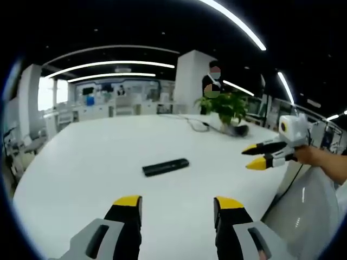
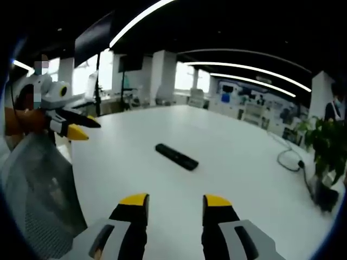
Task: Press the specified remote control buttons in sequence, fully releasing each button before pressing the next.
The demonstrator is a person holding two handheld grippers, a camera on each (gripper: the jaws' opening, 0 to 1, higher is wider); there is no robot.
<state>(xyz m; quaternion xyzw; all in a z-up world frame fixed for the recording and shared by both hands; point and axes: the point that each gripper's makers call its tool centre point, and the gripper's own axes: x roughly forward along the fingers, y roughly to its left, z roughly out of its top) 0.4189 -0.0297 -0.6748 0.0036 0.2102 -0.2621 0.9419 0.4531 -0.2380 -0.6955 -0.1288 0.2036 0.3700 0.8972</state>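
Note:
A slim black remote control (image 1: 166,167) lies flat near the middle of the white table (image 1: 92,157). My left gripper (image 1: 178,203) hovers open just short of it, yellow-tipped jaws wide apart and empty. From the right, my right gripper (image 1: 251,157) hangs above the table edge, held by a hand. In the right gripper view the remote (image 2: 177,156) lies ahead of my right gripper (image 2: 175,201), which is open with nothing between its jaws. The left gripper (image 2: 91,130) shows at the left, above the table's (image 2: 233,135) edge.
A potted green plant (image 1: 227,105) stands at the table's far side, with a thin cable (image 1: 195,123) beside it. The plant (image 2: 325,146) and the cable (image 2: 290,160) sit right of the remote. A grey mesh chair back (image 2: 38,184) is close at the left. A person (image 1: 213,81) stands far behind.

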